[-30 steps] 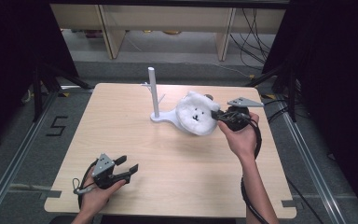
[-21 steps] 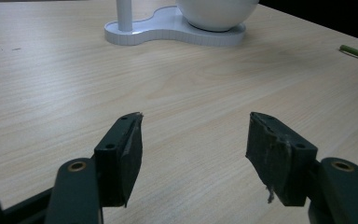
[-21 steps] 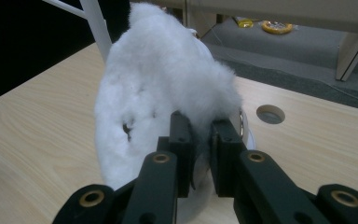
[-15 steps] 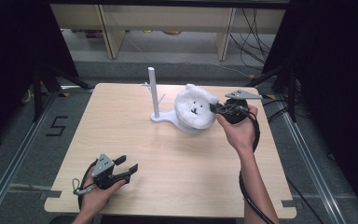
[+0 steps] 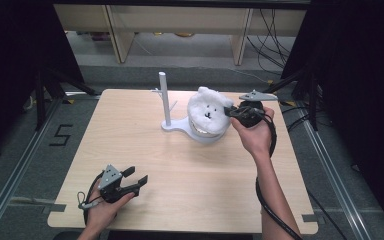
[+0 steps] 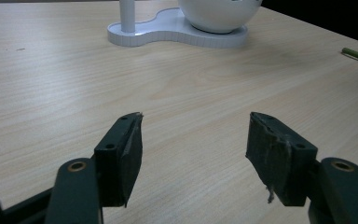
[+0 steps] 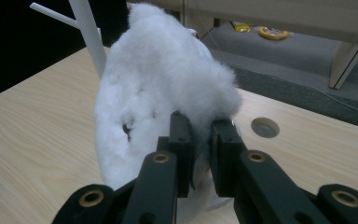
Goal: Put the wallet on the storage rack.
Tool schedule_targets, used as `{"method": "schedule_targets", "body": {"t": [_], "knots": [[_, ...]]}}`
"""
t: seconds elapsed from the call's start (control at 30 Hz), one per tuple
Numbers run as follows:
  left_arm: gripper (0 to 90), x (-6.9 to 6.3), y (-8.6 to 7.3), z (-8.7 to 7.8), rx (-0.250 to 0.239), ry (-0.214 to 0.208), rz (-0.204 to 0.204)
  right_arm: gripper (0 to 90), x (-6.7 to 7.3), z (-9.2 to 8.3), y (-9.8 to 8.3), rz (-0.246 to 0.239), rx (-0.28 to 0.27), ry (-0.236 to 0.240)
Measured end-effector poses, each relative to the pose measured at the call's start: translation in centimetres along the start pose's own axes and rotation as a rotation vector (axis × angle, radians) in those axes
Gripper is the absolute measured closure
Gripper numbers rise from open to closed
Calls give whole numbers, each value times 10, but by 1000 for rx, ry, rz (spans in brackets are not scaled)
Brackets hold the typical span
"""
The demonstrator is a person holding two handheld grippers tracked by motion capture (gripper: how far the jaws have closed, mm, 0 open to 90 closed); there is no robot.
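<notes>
— So, what is looking risky?
— At the table's (image 5: 130, 130) one o'clock the right claw (image 7: 200, 140) is pinching only the fluffy edge of the white bear hat (image 5: 207, 107), which is sitting over the dome (image 6: 219, 16) on the white stand (image 5: 172, 127). Thin fluff may be slipping free, or a tug may be tipping the stand.
— And the left claw (image 6: 193, 154)?
— Resting open and empty at seven o'clock.
— Any writing?
— Only a "5" (image 5: 60, 135) on the floor.

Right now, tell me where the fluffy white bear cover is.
In the high view the fluffy white bear cover sits far right of centre, on the white bowl, beside the white post, pinched by the right gripper.
</notes>
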State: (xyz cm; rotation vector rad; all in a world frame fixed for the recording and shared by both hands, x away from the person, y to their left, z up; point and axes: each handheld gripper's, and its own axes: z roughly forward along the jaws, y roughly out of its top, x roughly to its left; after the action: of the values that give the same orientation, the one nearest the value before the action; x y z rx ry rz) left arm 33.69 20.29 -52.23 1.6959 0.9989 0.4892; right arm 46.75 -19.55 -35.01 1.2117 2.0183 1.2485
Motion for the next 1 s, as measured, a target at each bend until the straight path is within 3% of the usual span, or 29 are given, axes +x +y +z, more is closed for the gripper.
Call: {"method": "schedule_targets", "body": {"t": [0.4, 0.43, 0.63, 0.67, 0.73, 1.0], "knots": [[350, 0, 0, 0, -7, 1, 2, 819, -2, 11, -2, -3, 20, -3], [351, 0, 0, 0, -6, 1, 2, 819, -4, 13, -2, -24, 9, -3], [349, 0, 0, -1, -6, 1, -3, 819, -7, 24, -2, 1, 38, -16], [348, 0, 0, -1, -7, 1, -4, 819, -9, 26, -2, -21, 41, -3], [348, 1, -1, 0, -13, -5, -7, 819, -10, 28, -2, -2, 58, -16], [348, 0, 0, -1, -5, 5, 0, 819, -18, 37, -5, -21, 80, -30]]}}
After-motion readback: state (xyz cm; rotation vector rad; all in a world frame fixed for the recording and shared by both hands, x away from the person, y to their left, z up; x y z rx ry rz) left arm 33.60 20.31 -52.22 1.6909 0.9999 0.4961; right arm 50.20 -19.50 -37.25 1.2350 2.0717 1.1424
